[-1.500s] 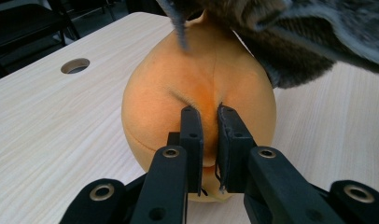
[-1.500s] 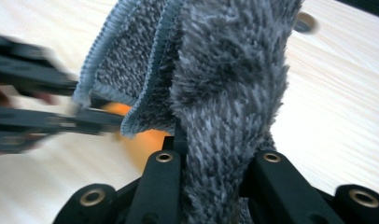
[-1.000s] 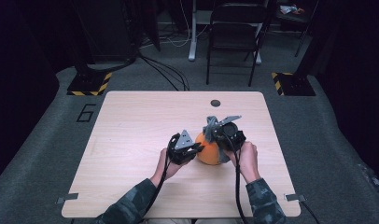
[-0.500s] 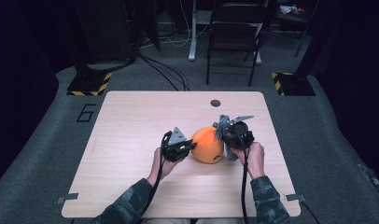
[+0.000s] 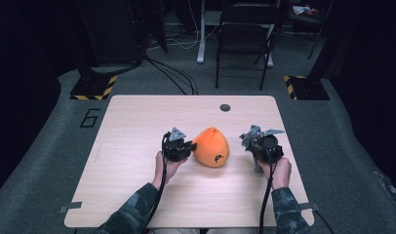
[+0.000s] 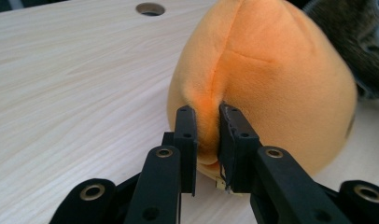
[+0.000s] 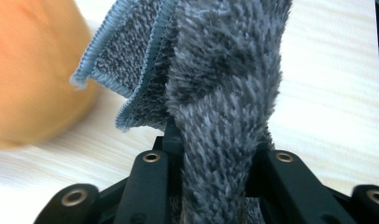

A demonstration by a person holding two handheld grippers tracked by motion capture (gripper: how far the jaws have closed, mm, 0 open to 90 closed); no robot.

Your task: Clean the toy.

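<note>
An orange peach-shaped plush (image 5: 211,147) sits on the wooden table (image 5: 137,126), a little right of its middle. My left gripper (image 5: 188,146) is at its left side. In the left gripper view that gripper (image 6: 208,114) pinches a fold of the plush (image 6: 271,79); its jaws have just been opening slightly and the fold is still pressed between the pads. My right gripper (image 5: 252,141) is to the right of the plush, apart from it. A grey fuzzy cloth (image 7: 225,93) with a blue-edged hem stands up from between the jaws of the right gripper (image 7: 211,140), which have just been opening; it hides the pads.
A round cable hole (image 5: 225,107) lies near the table's far edge. A black chair (image 5: 245,29) stands beyond the table on the grey floor, with yellow-and-black bases (image 5: 93,87) at the back corners. The person's forearms reach in over the near edge.
The two grippers were together at the plush, with the grey cloth against it. The right gripper has pulled the cloth off to the right, the left has shifted left, and the plush now lies uncovered.
</note>
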